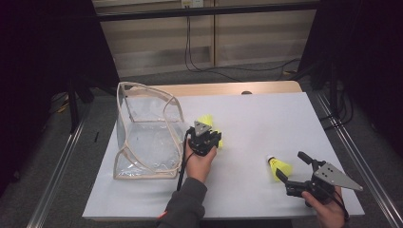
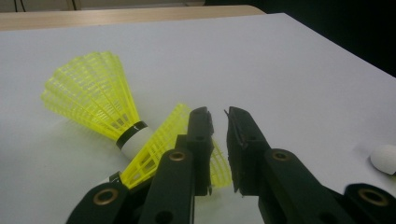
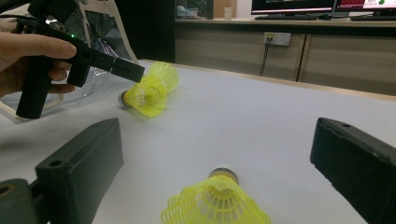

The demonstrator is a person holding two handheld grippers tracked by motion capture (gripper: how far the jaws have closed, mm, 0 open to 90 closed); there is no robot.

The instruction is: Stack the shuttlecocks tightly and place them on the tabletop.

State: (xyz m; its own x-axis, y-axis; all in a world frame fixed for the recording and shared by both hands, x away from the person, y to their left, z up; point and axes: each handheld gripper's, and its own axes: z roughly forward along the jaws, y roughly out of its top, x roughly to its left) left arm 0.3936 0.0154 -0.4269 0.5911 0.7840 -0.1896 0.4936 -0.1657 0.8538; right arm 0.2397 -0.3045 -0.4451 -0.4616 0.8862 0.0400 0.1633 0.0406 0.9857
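Broadly, the white desk (image 1: 266, 123) carries everything, with a clear plastic bag (image 1: 147, 137) standing open near its left edge, apparently empty as far as the high view lets me judge through the glossy film. Just beside the bag's right side lie two yellow shuttlecocks (image 2: 100, 100), touching, one cork tucked against the other's skirt. The left gripper (image 1: 205, 137) is poised over that pair with its jaws nearly together, a narrow gap between them and nothing pinched; the skirt of the nearer one sits just beyond the jaw tips in the left gripper view. Near the front right corner a third shuttlecock (image 1: 278, 167) lies on its side, between the widely spread jaws of the right gripper (image 1: 291, 167), which has not closed on it. My reading is that packing the shuttlecocks into the bag has barely begun: all three remain on the desk, none gripped.
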